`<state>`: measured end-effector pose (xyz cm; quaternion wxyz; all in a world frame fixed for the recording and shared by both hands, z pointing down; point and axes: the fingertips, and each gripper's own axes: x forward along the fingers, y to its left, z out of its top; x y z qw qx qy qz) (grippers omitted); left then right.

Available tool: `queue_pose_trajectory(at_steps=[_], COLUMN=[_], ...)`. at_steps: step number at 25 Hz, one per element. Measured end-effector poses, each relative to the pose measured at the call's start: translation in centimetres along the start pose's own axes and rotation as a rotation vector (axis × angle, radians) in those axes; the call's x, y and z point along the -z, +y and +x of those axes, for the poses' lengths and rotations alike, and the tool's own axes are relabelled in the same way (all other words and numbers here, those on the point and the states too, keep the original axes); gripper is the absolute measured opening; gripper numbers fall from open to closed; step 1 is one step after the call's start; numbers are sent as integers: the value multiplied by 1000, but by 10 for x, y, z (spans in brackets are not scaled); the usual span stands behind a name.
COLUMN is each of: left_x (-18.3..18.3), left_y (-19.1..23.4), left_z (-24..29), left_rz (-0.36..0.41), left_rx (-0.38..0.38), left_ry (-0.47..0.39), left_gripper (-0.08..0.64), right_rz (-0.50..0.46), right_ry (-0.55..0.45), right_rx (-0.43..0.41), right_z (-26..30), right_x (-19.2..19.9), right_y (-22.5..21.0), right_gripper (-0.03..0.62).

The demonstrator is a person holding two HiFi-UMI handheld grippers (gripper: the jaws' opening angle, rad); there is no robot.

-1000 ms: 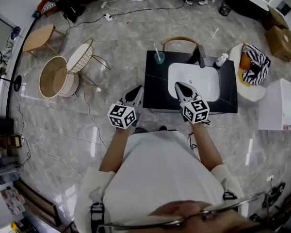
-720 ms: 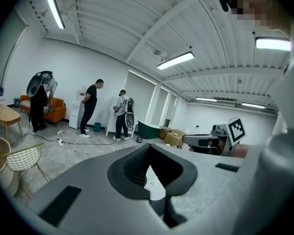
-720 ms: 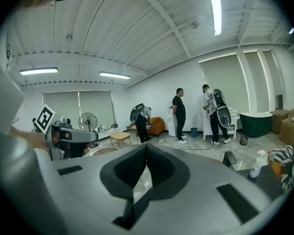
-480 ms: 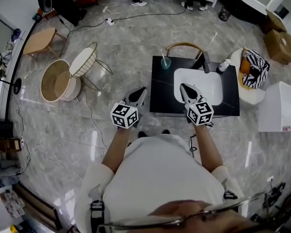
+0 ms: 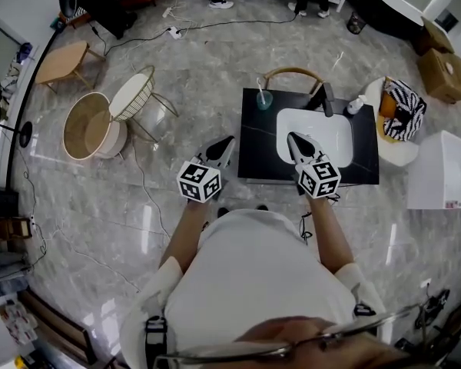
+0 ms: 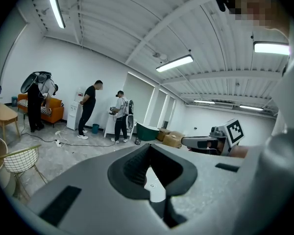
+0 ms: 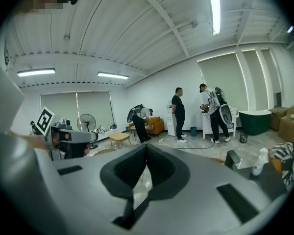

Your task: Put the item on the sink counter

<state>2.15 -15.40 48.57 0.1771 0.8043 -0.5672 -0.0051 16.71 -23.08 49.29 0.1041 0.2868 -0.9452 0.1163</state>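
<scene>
Head view: the left gripper (image 5: 223, 142) hangs at centre frame over the floor, just left of the black desk (image 5: 251, 141). The right gripper (image 5: 293, 137) overlaps the basin (image 5: 326, 133). A cup (image 5: 263, 98) and a bottle (image 5: 354, 104) stand along the desk's upper edge.

Left gripper view: fingers (image 6: 130, 168) closed, nothing between them.

Right gripper view: fingers closed and empty, with the bottle at lower right.

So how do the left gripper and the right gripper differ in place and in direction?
In the head view the left gripper shows over the floor, just left of the black counter; the right gripper shows over the white basin. The left gripper's fingers lean rightward, the right gripper's lean leftward, so they point toward each other. Both are shut and hold nothing.
</scene>
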Motion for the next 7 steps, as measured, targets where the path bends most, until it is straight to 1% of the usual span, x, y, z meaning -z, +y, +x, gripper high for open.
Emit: queue_pose_trajectory(at_steps=[7], left_x=[3], left_y=[1], left_z=[1], left_rz=[-3], left_rx=[-13], left_ry=[1], left_gripper=[5], right_rz=[25], right_ry=[0], right_rx=[-7], right_z=[-2], right_x=[4], right_y=[-1], right_gripper=[5])
